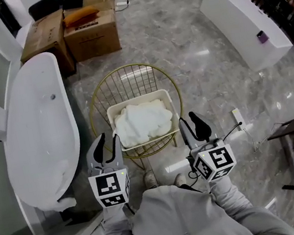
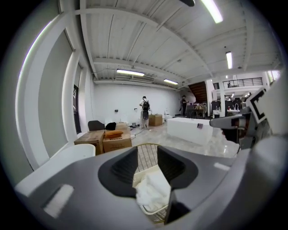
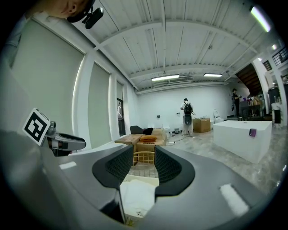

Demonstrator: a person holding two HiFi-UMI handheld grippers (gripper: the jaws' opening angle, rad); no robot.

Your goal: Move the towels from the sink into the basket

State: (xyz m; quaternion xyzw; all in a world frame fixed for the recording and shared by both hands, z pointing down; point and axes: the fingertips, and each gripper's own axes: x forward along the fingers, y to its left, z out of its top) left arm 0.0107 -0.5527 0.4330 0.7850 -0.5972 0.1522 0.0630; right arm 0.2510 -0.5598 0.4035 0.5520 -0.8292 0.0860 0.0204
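- White tub-shaped sink [image 1: 35, 122] along my L side, just beside the stand.
- Gold wire stand [image 1: 127, 68] in front of me, w/ the cream basket [image 1: 135, 100] sitting in it.
- Towels [image 1: 143, 121]: white heap inside the basket.
- My L gripper [image 1: 109, 141] is at the basket's near-L corner. Jaws apart, nothing btwn them, towels seen thru the gap.
- My R gripper [image 1: 187, 119] is at the near-R corner. Jaws apart too, holding nothing.

Person: grey sweatshirt [image 1: 182, 220], long sleeves. Left gripper [image 1: 108, 139] and right gripper [image 1: 187, 118]: grey bodies, black ribbed jaws, each carrying a white cube [image 1: 110, 189] with black square markers. Black cable [image 1: 191, 175] at right.
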